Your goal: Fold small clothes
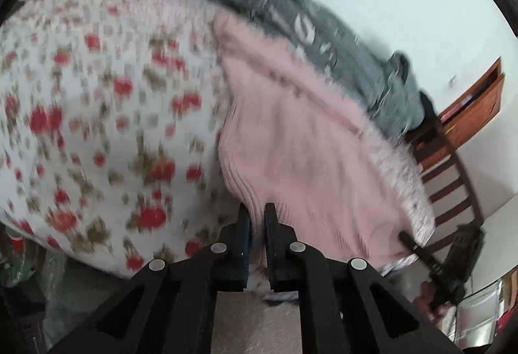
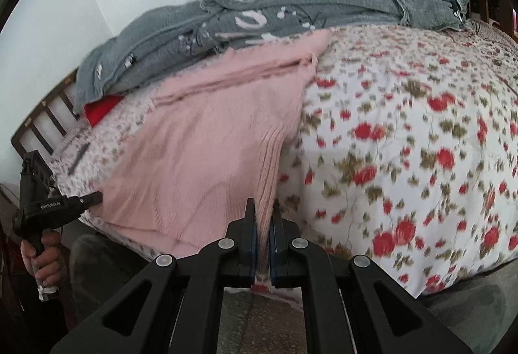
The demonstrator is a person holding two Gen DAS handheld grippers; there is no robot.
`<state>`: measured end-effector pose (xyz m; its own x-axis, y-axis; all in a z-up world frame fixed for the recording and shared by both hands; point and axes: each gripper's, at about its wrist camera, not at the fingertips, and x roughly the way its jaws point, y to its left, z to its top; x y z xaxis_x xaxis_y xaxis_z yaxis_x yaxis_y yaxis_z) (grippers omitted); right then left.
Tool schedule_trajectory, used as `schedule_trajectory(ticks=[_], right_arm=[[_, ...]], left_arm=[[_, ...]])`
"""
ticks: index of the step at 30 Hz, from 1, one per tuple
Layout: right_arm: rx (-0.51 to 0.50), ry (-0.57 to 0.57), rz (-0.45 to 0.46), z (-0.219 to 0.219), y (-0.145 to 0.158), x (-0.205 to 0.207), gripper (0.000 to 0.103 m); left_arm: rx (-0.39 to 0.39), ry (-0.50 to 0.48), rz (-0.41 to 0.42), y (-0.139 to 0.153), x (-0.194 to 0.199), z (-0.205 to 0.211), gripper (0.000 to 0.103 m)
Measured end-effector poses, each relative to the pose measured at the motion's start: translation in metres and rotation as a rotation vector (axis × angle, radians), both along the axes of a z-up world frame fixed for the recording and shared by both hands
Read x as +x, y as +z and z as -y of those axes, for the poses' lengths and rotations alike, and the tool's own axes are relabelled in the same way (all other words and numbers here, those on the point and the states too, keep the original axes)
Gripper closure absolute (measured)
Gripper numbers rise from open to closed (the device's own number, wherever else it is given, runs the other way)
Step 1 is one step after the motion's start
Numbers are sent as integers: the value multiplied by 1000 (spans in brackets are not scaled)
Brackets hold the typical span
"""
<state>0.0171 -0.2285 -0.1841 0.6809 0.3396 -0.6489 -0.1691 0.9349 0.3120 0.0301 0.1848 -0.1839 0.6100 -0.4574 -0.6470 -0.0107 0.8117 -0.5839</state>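
Pink knit (image 2: 207,143) lies flat on the floral bed (image 2: 404,143), near edge, w/ a grey garment (image 2: 291,14) piled behind. Right gripper (image 2: 263,208) is clamped on the ribbed hem corner; left gripper (image 1: 257,211) pinches the other hem corner, tho blur makes the bite depth hard to judge. Likely step: lift hem and fold away toward the grey pile. Keep both grips level, move together, hem taut, so edges line up w/o dragging the knit.
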Motion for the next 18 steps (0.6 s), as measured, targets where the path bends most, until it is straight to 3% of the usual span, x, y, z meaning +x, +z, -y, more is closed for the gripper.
schedule_trajectory(ticks=[3, 10, 18], right_arm=[[81, 12, 15, 5, 21, 9, 97], [219, 28, 82, 12, 76, 43, 98], [227, -4, 108, 18, 108, 105, 98]], left_arm=[[-35, 14, 58, 31, 8, -8, 95], [3, 19, 145, 78, 42, -1, 95], [58, 60, 173, 99, 106, 1, 94]])
